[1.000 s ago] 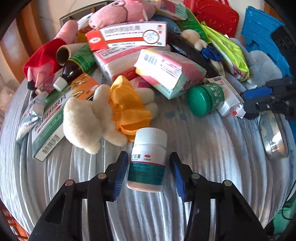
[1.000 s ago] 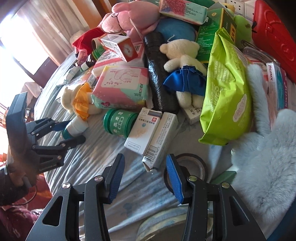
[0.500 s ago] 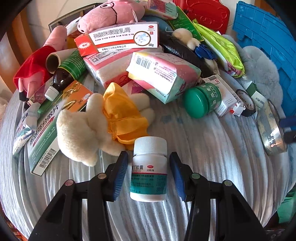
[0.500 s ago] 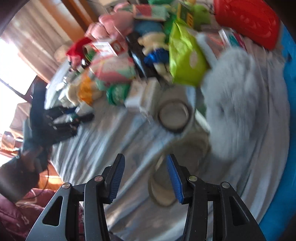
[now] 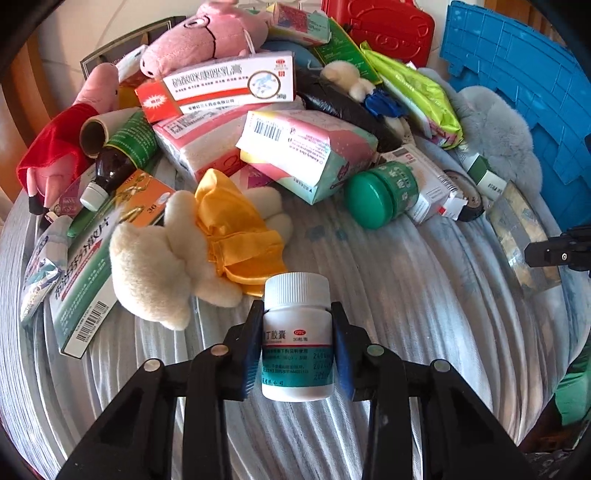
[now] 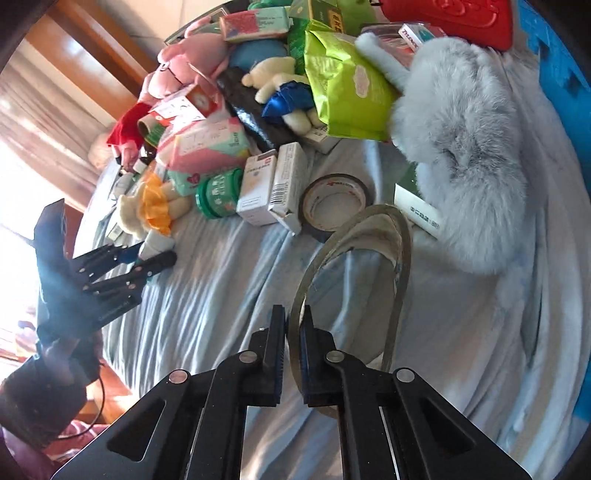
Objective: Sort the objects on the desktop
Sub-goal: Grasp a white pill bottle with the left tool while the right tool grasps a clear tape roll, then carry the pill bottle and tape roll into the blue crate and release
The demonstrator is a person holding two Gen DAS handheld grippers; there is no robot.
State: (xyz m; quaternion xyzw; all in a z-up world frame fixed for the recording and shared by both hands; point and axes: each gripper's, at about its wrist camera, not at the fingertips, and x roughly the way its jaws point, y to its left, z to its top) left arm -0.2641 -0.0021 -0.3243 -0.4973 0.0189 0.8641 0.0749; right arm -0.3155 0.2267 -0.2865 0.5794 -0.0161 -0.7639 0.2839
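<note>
My left gripper [image 5: 297,347] is shut on a white pill bottle [image 5: 297,332] with a teal label, held upright over the striped cloth [image 5: 406,314]. My right gripper [image 6: 293,354] is shut on the rim of a large clear tape roll [image 6: 399,266], which stands tilted on the cloth. The left gripper also shows in the right wrist view [image 6: 147,258] at the left with the bottle's cap between its fingers. The pile beyond holds medicine boxes [image 5: 229,83], a green jar [image 5: 384,194] and a cream plush with a yellow dress [image 5: 177,254].
A smaller dark tape roll [image 6: 334,205] lies by two white boxes [image 6: 273,184]. A grey furry plush [image 6: 465,147], a lime green pack [image 6: 343,88], a pink pig plush [image 5: 218,37], a red case [image 5: 384,26] and a blue crate [image 5: 524,92] ring the pile.
My left gripper closed on the pill bottle, which stood between open fingers before. My right gripper swung from the white boxes to the large tape roll and closed on its rim.
</note>
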